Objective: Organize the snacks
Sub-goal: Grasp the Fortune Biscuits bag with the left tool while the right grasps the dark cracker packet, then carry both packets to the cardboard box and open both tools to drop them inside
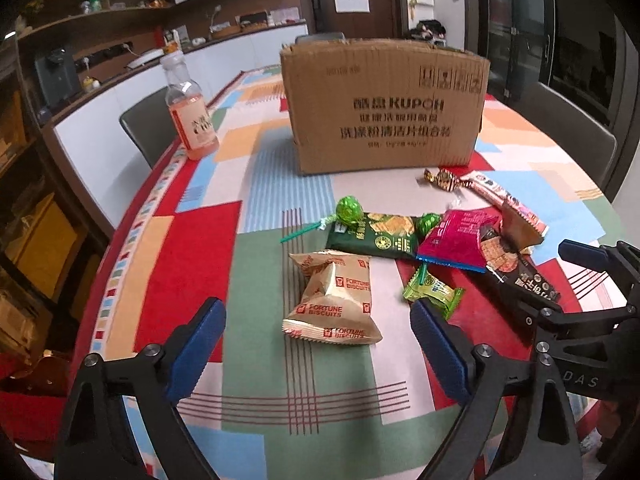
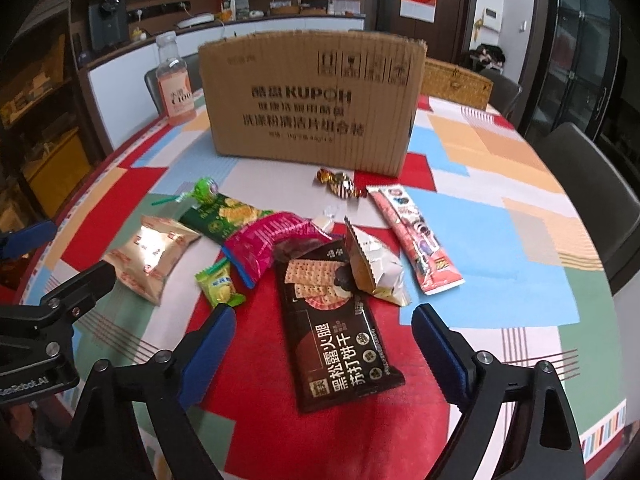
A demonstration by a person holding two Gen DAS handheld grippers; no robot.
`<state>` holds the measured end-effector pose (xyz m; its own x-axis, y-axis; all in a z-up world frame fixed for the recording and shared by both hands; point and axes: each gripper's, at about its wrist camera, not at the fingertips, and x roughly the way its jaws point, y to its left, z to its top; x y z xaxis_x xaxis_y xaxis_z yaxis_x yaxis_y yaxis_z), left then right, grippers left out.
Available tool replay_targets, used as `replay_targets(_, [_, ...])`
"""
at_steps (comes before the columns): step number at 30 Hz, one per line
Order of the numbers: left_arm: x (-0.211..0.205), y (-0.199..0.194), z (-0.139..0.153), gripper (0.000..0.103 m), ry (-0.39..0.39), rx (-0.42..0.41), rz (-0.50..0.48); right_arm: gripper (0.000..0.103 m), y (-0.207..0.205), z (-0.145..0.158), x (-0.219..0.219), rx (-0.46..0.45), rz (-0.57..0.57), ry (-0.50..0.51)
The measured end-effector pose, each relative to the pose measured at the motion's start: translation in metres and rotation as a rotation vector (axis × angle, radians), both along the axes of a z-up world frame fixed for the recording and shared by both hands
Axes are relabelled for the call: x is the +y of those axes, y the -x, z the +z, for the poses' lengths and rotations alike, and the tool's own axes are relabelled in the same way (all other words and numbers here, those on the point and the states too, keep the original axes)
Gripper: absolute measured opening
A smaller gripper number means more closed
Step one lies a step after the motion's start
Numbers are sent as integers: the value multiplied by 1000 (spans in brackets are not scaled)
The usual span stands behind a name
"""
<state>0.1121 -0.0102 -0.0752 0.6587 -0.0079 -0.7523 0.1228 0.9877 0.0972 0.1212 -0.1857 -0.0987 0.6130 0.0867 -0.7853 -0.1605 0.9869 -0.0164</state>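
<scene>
**Snack pile spread over a patchwork table, both grippers wide apart**

Patchwork tablecloth (image 1: 192,264) is covering the table, with a cardboard box (image 1: 384,108) standing upright well beyond both sets of fingers and a pink drink bottle (image 1: 192,116) sitting near the cloth's far left edge.

Left gripper (image 1: 318,342) is hovering with its jaws spread wide and nothing pressed between them; the fortune biscuit bag (image 1: 332,300) is lying just ahead, between the two fingertips. Open cloth is lying to the left of the left finger, out to the red border. A small green packet (image 1: 434,290) is sitting just beyond the right fingertip.

Right gripper (image 2: 324,334) is also standing wide open and gripping nothing, its fingers flanking the dark cracker pack (image 2: 340,344), which is lying lengthwise in the gap without touching either pad. A silver-lined wrapper (image 2: 376,268) is resting on the pack's far end. Bare cloth is stretching right of the right finger toward the table's rim.
</scene>
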Motion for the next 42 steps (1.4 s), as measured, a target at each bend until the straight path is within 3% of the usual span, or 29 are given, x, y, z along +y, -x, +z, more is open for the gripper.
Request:
replay_targets(21, [-3, -51, -41, 73, 23, 149, -13, 71, -35, -32, 1, 121, 7, 7])
replay_targets(25, [-2, -57, -47, 63, 41, 184, -13, 70, -38, -31, 2, 120, 9, 8])
replay_targets(27, [-2, -59, -49, 58, 57, 200, -15, 64, -39, -31, 3, 116, 16, 10])
replay_targets(33, [-2, -58, -49, 54, 74, 202, -26, 55, -39, -29, 5, 118, 25, 4])
replay_targets(42, [-6, -48, -34, 52, 74, 169, -35, 53, -35, -26, 0, 145, 24, -51])
